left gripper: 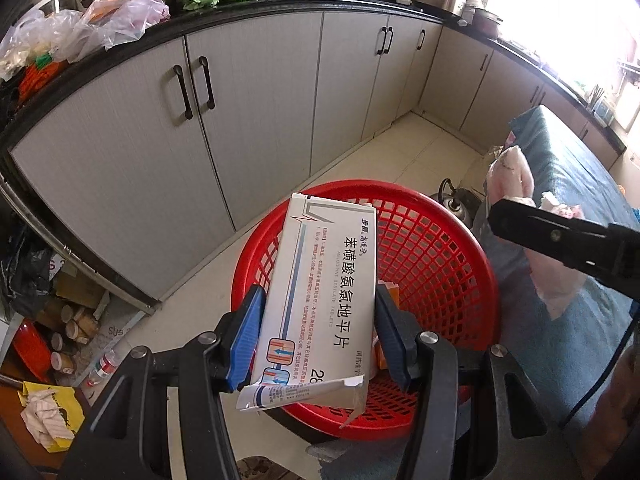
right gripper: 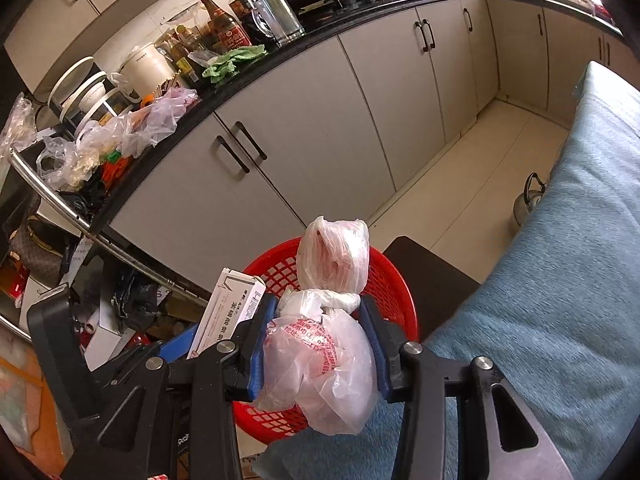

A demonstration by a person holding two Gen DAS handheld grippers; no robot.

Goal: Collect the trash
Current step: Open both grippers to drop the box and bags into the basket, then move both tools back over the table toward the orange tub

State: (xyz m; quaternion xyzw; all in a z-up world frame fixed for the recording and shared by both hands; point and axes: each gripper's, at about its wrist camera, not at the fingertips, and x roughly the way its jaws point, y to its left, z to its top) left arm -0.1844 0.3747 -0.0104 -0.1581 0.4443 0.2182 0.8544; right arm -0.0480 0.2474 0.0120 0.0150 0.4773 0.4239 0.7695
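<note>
A white medicine box point(left gripper: 320, 280) with a torn flap stands between the blue pads of my left gripper point(left gripper: 320, 296), which is shut on it. It hangs over the red mesh basket point(left gripper: 440, 248) on the floor. In the right wrist view my right gripper point(right gripper: 320, 308) is shut on a knotted, pinkish plastic bag point(right gripper: 320, 360) above the same basket's rim point(right gripper: 392, 280). The box point(right gripper: 232, 308) shows to its left. A black finger point(left gripper: 552, 236) of the right gripper reaches in from the right, with the bag point(left gripper: 512, 176) around it.
An orange packet point(left gripper: 394, 292) lies in the basket. White cabinets point(left gripper: 260, 100) under a cluttered black counter point(left gripper: 240, 12) run behind. A blue-green cloth-covered surface point(right gripper: 560, 280) fills the right. A kettle point(right gripper: 528, 200) stands on the floor. Jars and paper point(left gripper: 68, 328) litter the left.
</note>
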